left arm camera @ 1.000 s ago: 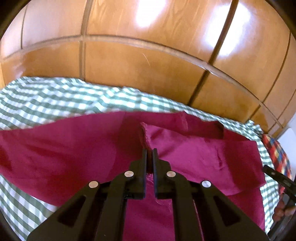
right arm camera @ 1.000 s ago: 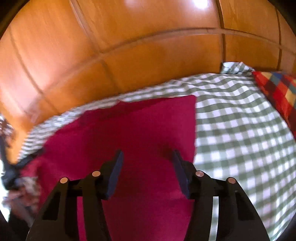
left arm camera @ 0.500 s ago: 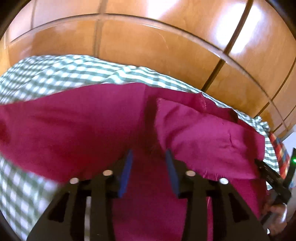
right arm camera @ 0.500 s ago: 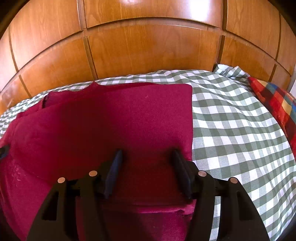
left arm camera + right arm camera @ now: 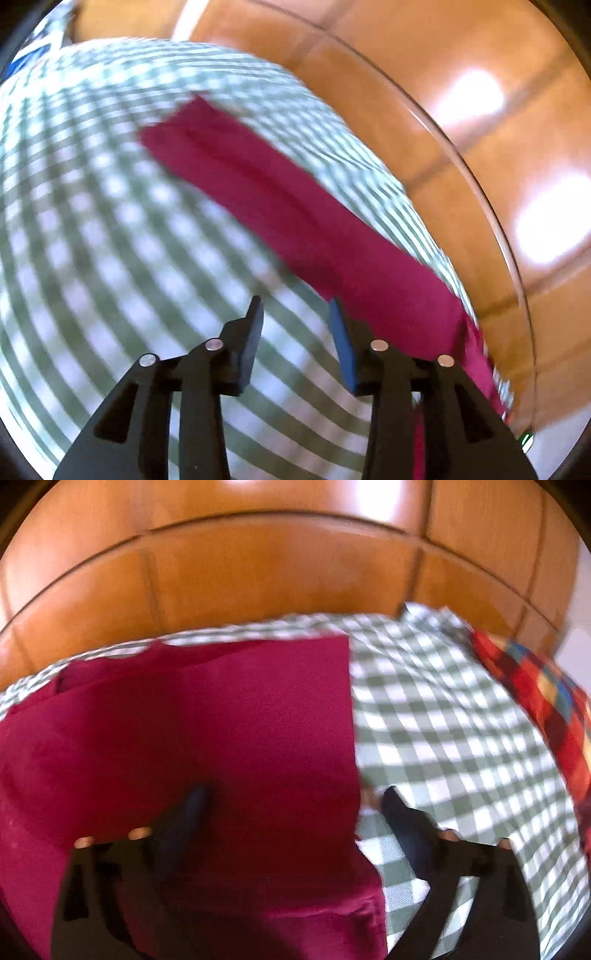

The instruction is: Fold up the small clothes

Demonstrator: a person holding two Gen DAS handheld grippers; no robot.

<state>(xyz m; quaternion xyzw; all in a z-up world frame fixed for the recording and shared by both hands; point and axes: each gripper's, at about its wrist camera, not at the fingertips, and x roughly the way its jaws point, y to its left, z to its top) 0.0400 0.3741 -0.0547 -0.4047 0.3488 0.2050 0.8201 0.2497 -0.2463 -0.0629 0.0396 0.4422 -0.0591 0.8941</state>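
A dark red garment [image 5: 221,746] lies partly folded on a green-and-white checked cloth [image 5: 443,746]. In the right wrist view my right gripper [image 5: 295,801] is open and straddles the garment's right edge, left finger over the red fabric, right finger over the checked cloth. In the left wrist view the garment [image 5: 303,229] shows as a long red strip running from upper left to lower right. My left gripper [image 5: 295,310] is open and empty above the checked cloth [image 5: 110,240], its right finger near the garment's edge. Both views are blurred.
A glossy wooden panelled wall [image 5: 277,572] stands right behind the surface and also shows in the left wrist view [image 5: 461,129]. A red multicoloured plaid item [image 5: 546,709] lies at the far right of the checked cloth.
My left gripper let go of the red fabric, opened and swung left off the garment over the checked cloth. My right gripper stayed open and shifted right to the garment's right edge.
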